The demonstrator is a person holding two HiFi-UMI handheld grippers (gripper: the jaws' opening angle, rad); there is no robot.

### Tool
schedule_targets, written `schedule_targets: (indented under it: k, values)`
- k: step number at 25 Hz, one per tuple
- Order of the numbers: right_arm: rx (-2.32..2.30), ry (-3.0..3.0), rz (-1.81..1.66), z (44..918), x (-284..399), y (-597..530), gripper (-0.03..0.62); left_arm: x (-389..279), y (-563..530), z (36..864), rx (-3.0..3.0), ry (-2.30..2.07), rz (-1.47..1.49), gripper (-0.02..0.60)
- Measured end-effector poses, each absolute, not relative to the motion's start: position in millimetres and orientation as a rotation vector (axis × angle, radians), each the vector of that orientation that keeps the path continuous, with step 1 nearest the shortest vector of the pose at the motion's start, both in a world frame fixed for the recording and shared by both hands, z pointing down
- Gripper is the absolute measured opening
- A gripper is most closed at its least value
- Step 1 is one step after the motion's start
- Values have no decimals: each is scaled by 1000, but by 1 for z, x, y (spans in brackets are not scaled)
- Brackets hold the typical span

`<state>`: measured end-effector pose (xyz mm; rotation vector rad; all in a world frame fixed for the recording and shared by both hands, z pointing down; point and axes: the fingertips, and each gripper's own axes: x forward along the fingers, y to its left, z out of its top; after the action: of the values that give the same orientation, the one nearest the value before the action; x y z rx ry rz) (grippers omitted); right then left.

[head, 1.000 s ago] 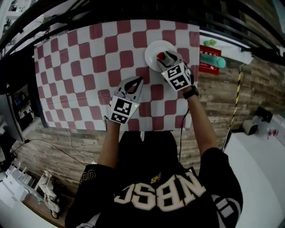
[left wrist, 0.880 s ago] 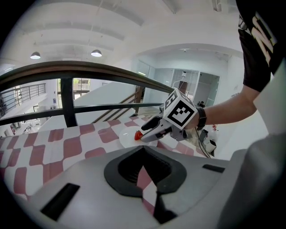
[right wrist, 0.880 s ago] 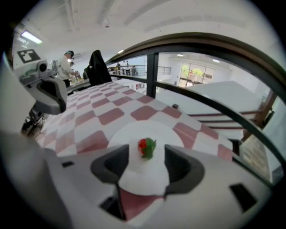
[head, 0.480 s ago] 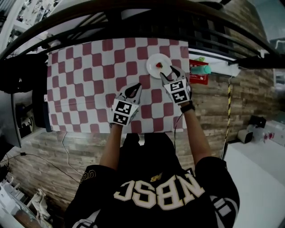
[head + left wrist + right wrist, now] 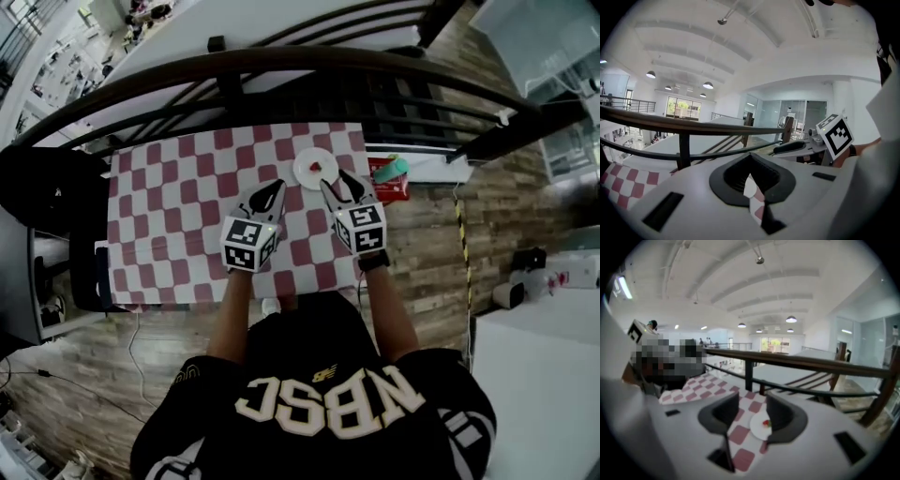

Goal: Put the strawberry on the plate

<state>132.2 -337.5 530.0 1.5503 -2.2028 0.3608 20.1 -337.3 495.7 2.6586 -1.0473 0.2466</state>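
A small red strawberry (image 5: pixel 317 167) lies on the white plate (image 5: pixel 307 176) at the far right of the checked tablecloth (image 5: pixel 178 206). My right gripper (image 5: pixel 339 186) hovers just on the near side of the plate, clear of it. Its jaws stand apart and are closing, with nothing between them. In the right gripper view the plate (image 5: pixel 758 428) and strawberry (image 5: pixel 766 423) show through the gap of the right gripper (image 5: pixel 752 400), well below it. My left gripper (image 5: pixel 269 194) hangs over the cloth left of the plate, its fingertips together and holding nothing. The left gripper (image 5: pixel 750 158) view shows only a sliver of cloth.
A red packet with a green object (image 5: pixel 390 175) lies on the white ledge beyond the table's right edge. A dark railing (image 5: pixel 281 67) runs along the far side of the table. The cloth stretches left of both grippers. The right gripper's marker cube (image 5: pixel 835 135) shows beside the left one.
My right gripper has let go of the strawberry on the plate and drawn back toward me. Both grippers have risen, and the head view has pulled back from the table.
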Motion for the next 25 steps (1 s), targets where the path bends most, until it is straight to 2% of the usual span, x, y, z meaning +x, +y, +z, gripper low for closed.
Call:
schedule_targets:
  k: [3,11,18,25]
  values:
    - [1659,-2244,344,497,129,-327,137,20,-337,463,2712,-1084,169,15]
    - [1756,-2389,337,424,107,-308,47,31,-332,393,2839,-1100,19,15]
    - [1865,-2449,193,372,103,-299,28,49,-317,336,2957,-1088,-74,15]
    - [1982,-2334,55,358,121,-298,20,48,-324,332,2906,-1104,-108,15]
